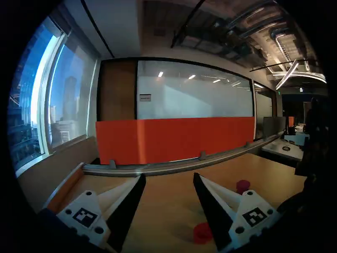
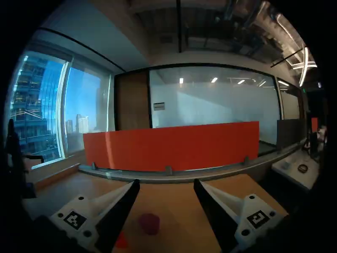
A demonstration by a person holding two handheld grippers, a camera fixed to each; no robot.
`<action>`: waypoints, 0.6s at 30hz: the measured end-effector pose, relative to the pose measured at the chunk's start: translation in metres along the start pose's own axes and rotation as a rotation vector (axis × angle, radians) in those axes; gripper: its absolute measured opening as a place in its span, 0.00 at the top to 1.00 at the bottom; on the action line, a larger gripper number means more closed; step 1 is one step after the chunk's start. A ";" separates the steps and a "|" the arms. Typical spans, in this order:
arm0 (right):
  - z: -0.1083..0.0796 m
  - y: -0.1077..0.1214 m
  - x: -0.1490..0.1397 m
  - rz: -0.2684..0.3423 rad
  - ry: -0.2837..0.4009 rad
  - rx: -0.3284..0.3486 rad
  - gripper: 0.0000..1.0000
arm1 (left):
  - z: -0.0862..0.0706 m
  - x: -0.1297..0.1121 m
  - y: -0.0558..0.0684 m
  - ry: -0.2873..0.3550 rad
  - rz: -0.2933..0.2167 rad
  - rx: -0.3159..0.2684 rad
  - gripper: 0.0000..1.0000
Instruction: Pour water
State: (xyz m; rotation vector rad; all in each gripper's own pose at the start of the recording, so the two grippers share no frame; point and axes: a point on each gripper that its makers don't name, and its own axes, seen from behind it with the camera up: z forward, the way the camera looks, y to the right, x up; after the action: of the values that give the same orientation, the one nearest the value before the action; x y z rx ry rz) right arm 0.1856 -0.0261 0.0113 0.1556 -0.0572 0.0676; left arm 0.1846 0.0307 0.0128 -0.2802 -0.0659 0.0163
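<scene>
In the left gripper view my left gripper (image 1: 168, 179) is open above a wooden table (image 1: 168, 202), nothing between its fingers. A small magenta cup (image 1: 243, 186) stands on the table beside the right finger. A red round object (image 1: 203, 232), partly hidden by that finger, lies nearer the camera. In the right gripper view my right gripper (image 2: 166, 185) is open too, with nothing in it. The magenta cup (image 2: 149, 223) stands low between its fingers on the table (image 2: 177, 206), apart from them. A red object (image 2: 121, 241) peeks out by the left finger.
An orange divider panel (image 1: 175, 139) on a metal rail (image 1: 181, 163) runs along the table's far edge. Large windows (image 1: 46, 109) are to the left, a frosted glass wall (image 2: 215, 101) behind. Another desk (image 2: 297, 168) with small items stands at the right.
</scene>
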 end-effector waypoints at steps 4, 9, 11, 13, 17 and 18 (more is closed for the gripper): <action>-0.001 -0.011 0.000 -0.015 -0.016 0.066 0.01 | 0.002 0.001 0.014 -0.018 0.003 -0.074 0.17; -0.003 -0.029 0.001 -0.036 -0.028 0.171 0.01 | 0.003 0.004 0.029 -0.023 0.006 -0.159 0.17; -0.004 -0.037 0.002 -0.051 -0.031 0.216 0.01 | 0.003 0.005 0.033 -0.025 0.002 -0.185 0.17; -0.008 -0.047 0.004 -0.064 -0.030 0.266 0.01 | 0.002 0.006 0.038 -0.025 -0.004 -0.210 0.17; -0.014 -0.064 0.004 -0.069 -0.037 0.361 0.01 | 0.000 0.009 0.049 -0.022 -0.017 -0.265 0.17; -0.016 -0.068 0.003 -0.067 -0.042 0.382 0.01 | -0.001 0.009 0.052 -0.022 -0.020 -0.280 0.17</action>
State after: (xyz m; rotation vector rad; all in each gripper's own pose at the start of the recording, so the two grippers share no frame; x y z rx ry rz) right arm 0.1942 -0.0903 -0.0145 0.5401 -0.0808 0.0079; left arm 0.1931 0.0807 -0.0016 -0.5589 -0.0927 -0.0098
